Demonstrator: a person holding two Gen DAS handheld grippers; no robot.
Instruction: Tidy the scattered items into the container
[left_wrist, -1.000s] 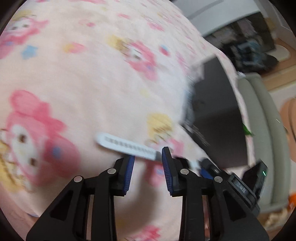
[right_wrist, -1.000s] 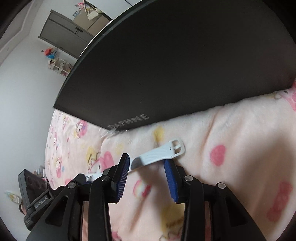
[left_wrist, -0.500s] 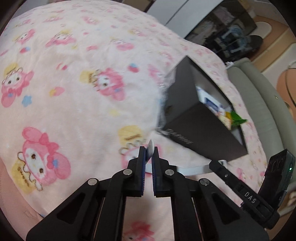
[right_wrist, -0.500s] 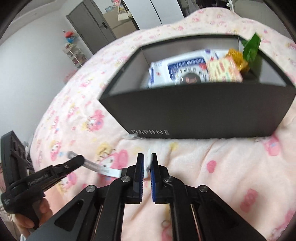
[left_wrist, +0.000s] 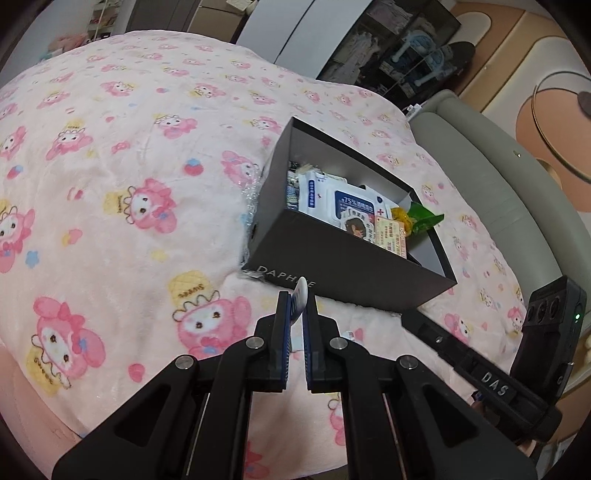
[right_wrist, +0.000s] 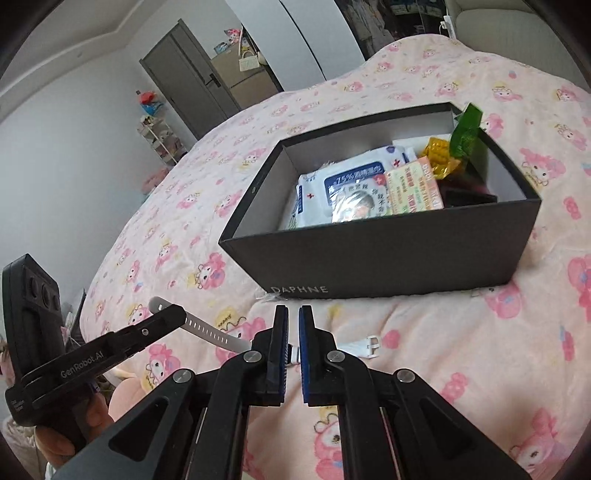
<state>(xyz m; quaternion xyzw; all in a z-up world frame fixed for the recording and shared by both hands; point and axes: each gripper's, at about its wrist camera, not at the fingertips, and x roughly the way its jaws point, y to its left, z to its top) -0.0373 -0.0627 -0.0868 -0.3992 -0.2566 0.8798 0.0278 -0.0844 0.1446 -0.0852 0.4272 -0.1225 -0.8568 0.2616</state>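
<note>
A white watch strap (right_wrist: 207, 330) hangs above the pink blanket, held at both ends. My left gripper (left_wrist: 295, 300) is shut on its holed end, and the strap's rounded tip (left_wrist: 301, 291) pokes up between the pads. My right gripper (right_wrist: 293, 313) is shut on the strap near its buckle (right_wrist: 371, 346), which sticks out to the right. The black DAPHNE box (right_wrist: 388, 258) stands open just beyond both grippers. It holds a wipes pack (right_wrist: 351, 184) and several snack packets. In the left wrist view the box (left_wrist: 351, 266) sits ahead and to the right.
A pink cartoon blanket (left_wrist: 129, 166) covers the bed. A padded grey bed edge (left_wrist: 498, 166) runs along the right. A door (right_wrist: 184, 81) and shelves stand at the far wall. A hand (right_wrist: 74, 424) holds the left gripper's handle at lower left.
Both grippers have shut on the white strap and risen with it off the blanket. The box's open top and its contents have come into view.
</note>
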